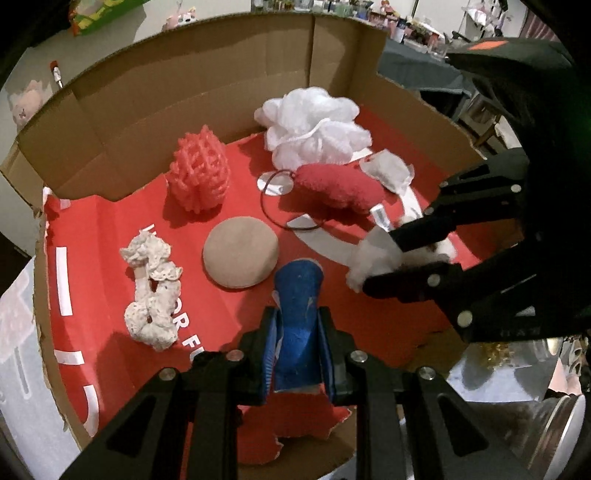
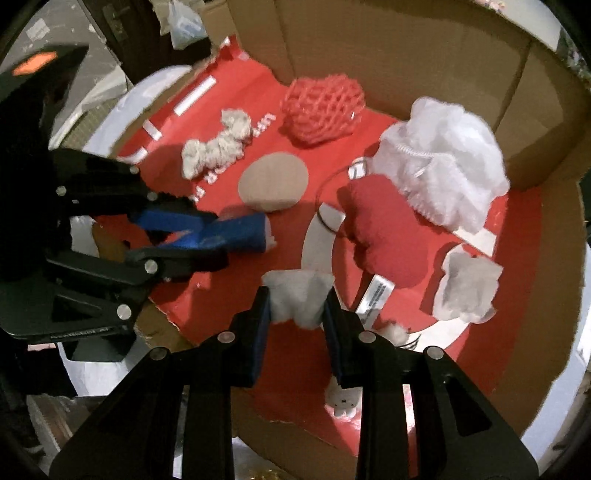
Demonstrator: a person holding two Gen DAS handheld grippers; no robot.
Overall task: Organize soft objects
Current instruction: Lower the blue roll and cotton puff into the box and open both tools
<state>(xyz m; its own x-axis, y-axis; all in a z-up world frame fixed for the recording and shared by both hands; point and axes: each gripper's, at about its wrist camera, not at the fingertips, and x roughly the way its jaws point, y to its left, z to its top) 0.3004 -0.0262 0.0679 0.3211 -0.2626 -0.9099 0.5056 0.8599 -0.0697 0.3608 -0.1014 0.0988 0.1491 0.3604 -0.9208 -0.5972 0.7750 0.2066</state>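
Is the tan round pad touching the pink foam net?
Apart. In the left wrist view, a strip of bare red floor separates the tan round pad from the pink foam net; the right wrist view agrees.

Tall brown cardboard walls (image 1: 207, 74) stand around a red floor sheet (image 1: 110, 236) with white stripes and letters. Past the cardboard, at the top of the left view, there is a pale wall (image 1: 155, 18). At the top right stands a table with a dark cloth (image 1: 421, 66) and a crowd of small bottles and bits (image 1: 417, 26), too blurry to tell apart. A bright green bag (image 1: 103, 14) sits at the upper left. In the right view, a dark door (image 2: 122, 33) shows at the upper left. The room is dim.
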